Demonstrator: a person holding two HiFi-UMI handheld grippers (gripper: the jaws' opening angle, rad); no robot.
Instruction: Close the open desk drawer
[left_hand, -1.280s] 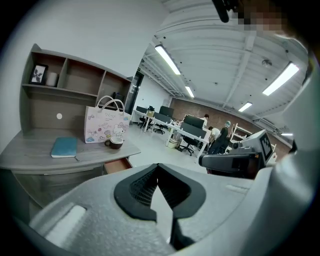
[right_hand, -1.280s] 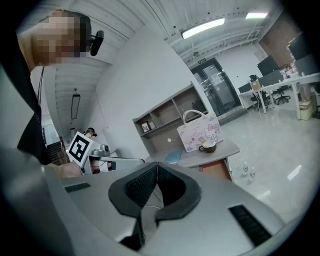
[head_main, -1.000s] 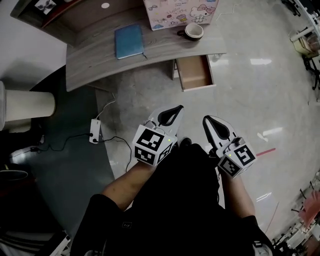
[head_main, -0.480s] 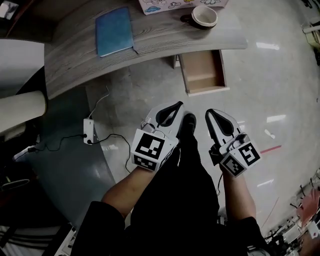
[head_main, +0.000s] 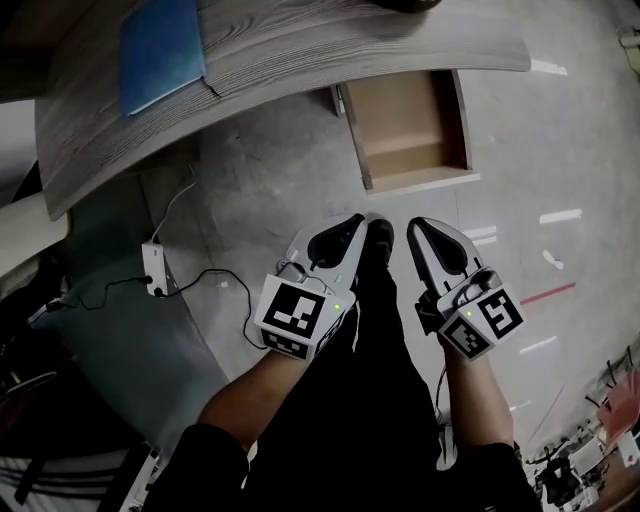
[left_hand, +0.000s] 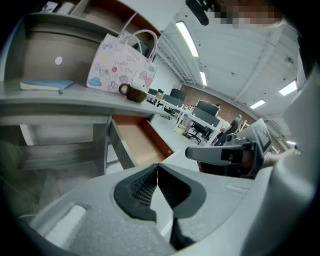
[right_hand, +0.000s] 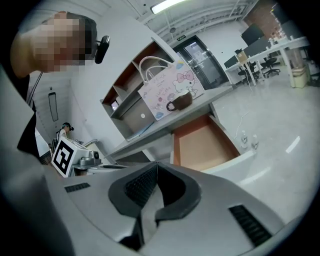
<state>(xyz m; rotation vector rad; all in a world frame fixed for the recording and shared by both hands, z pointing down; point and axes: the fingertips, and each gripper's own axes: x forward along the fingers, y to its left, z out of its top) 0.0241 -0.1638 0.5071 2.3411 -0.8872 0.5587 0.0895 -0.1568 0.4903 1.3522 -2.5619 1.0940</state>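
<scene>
The open drawer (head_main: 408, 128) sticks out from under the grey wooden desk (head_main: 300, 50), brown inside and empty, with a pale front panel nearest me. It also shows in the left gripper view as the drawer (left_hand: 136, 141) and in the right gripper view as the drawer (right_hand: 204, 145). My left gripper (head_main: 352, 220) is shut and empty, a short way below the drawer's front. My right gripper (head_main: 418, 226) is shut beside it, also empty. Both point toward the drawer without touching it.
A blue notebook (head_main: 160, 48) lies on the desk. A pink printed bag (left_hand: 120, 65) and a dark mug (left_hand: 131, 92) stand on the desk. A white power strip (head_main: 153, 270) with a black cable lies on the floor at the left. My dark trousers and shoe (head_main: 378, 240) are between the grippers.
The desk and drawer have slid up and grown larger in the head view as I moved closer. Both grippers stayed shut, side by side.
</scene>
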